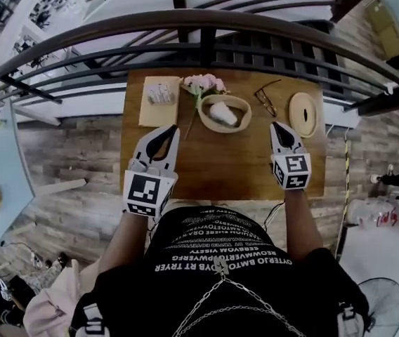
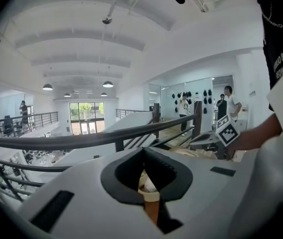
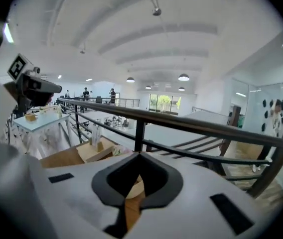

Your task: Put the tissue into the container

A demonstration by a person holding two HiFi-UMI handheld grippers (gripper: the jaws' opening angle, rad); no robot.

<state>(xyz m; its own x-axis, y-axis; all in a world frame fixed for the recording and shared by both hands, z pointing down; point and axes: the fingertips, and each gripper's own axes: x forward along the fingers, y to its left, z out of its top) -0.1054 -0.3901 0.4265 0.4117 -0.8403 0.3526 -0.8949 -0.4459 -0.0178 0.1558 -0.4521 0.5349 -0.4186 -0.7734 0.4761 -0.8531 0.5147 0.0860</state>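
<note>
A crumpled white tissue [image 1: 222, 113] lies inside the oval light-wood bowl [image 1: 240, 105] at the middle back of the wooden table [image 1: 213, 167]. My left gripper [image 1: 170, 129] hovers over the table, near and to the left of the bowl, jaws shut and holding nothing. My right gripper [image 1: 277, 126] is raised to the right of the bowl, also shut and empty. In the left gripper view the bowl's pale rim [image 2: 150, 194] shows through the hollow between the closed jaws of the left gripper [image 2: 144, 151]. The right gripper [image 3: 139, 156] points over the table toward the railing.
Pink flowers [image 1: 204, 83] lie behind the bowl. A beige board [image 1: 159, 93] with a small white item sits back left. Glasses [image 1: 266, 98] and a round wooden lid [image 1: 303, 113] are at the back right. A dark metal railing [image 1: 206, 30] runs behind the table.
</note>
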